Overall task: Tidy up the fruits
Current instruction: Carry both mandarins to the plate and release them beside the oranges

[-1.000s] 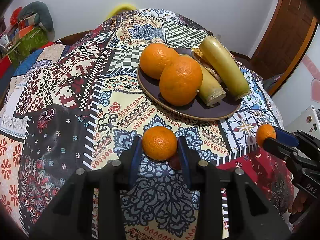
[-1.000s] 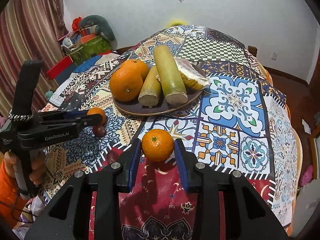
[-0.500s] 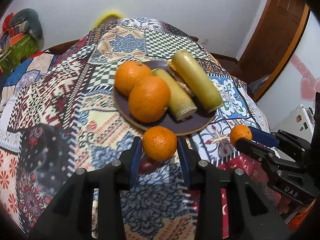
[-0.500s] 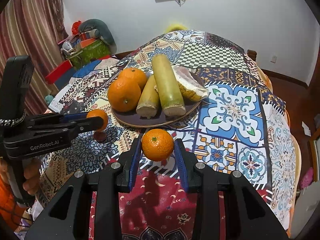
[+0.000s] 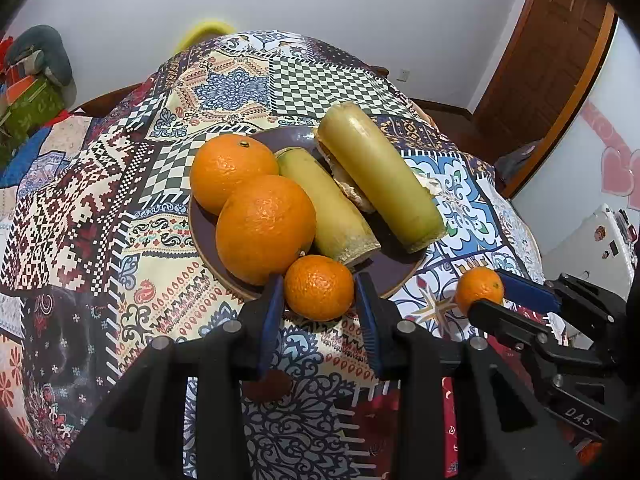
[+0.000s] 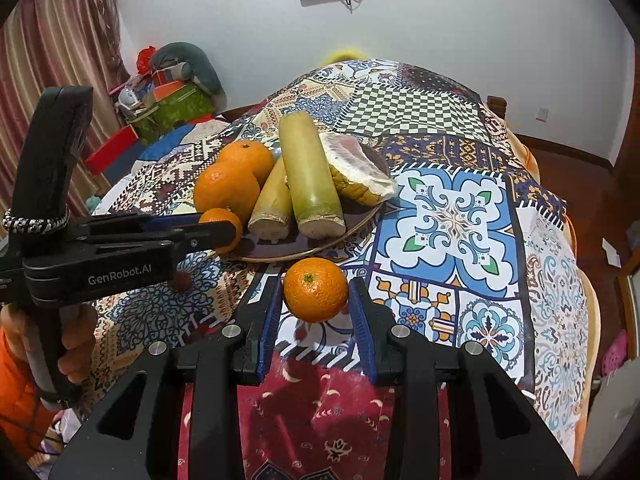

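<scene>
My left gripper (image 5: pixel 319 300) is shut on a small mandarin (image 5: pixel 319 287) and holds it over the near rim of the dark plate (image 5: pixel 394 270). The plate carries two big oranges (image 5: pixel 265 227), two sugarcane pieces (image 5: pixel 380 176) and a wrapped snack. My right gripper (image 6: pixel 314 300) is shut on another small mandarin (image 6: pixel 315 289), held above the tablecloth just in front of the plate (image 6: pixel 352 216). The right gripper with its mandarin (image 5: pixel 479 289) shows at the right of the left wrist view. The left gripper with its mandarin (image 6: pixel 222 226) shows at the left of the right wrist view.
A small dark red fruit (image 5: pixel 266 386) lies on the patterned tablecloth (image 5: pixel 120 184) under my left gripper; it also shows in the right wrist view (image 6: pixel 183 281). Boxes and bags (image 6: pixel 172 100) stand beyond the table at the left. A wooden door (image 5: pixel 552 60) is at the right.
My left gripper has carried its mandarin forward to the plate's near rim, leaving the dark red fruit behind. My right gripper has lifted and moved its mandarin slightly closer to the plate.
</scene>
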Tool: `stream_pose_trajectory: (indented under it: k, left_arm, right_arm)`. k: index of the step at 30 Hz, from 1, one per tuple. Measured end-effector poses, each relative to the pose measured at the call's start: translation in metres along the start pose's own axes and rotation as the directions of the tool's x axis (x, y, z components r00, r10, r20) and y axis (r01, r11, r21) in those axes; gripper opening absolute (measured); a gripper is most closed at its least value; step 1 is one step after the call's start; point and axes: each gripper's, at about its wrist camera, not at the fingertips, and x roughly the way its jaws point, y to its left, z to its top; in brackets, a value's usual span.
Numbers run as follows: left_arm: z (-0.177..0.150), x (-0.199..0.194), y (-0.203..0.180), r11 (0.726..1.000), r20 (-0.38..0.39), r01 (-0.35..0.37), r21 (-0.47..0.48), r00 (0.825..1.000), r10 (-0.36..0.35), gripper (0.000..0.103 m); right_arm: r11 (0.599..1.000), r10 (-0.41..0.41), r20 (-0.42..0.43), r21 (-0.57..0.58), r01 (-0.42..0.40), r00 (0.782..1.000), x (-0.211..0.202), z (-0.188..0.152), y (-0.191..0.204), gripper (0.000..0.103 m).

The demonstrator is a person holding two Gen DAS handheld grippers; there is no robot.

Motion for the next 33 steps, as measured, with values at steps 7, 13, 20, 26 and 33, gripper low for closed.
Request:
stream_pose_trajectory:
  k: [7, 13, 20, 26, 33]
  left_arm:
    - [0.000, -0.001, 0.005, 1.000, -0.006, 0.024, -0.019, 1.000, -0.024, 0.036]
    - [-0.002, -0.010, 0.009, 0.999, 0.009, 0.035, -0.024, 0.999, -0.035, 0.036]
    - [-0.003, -0.017, 0.012, 0.999, 0.027, 0.043, -0.029, 0.999, -0.042, 0.036]
    - [-0.003, -0.016, 0.016, 0.999, 0.030, 0.038, -0.031, 0.999, -0.037, 0.037]
    - [-0.004, -0.015, 0.016, 0.999, 0.034, 0.037, -0.029, 0.999, -0.036, 0.037]
  right_arm:
    - [1.000, 0.005, -0.006, -0.020, -0.005, 1.000, 0.008, 0.007, 0.005, 0.031]
    - [0.999, 0.008, -0.013, -0.054, -0.009, 1.000, 0.017, 0.014, 0.013, 0.031]
    - [0.996, 0.010, -0.030, -0.092, -0.013, 1.000, 0.030, 0.020, 0.023, 0.031]
    - [0.993, 0.007, -0.039, -0.117, -0.012, 0.999, 0.037, 0.022, 0.029, 0.031]
    - [0.995, 0.013, -0.045, -0.102, -0.018, 0.999, 0.043, 0.026, 0.028, 0.031]
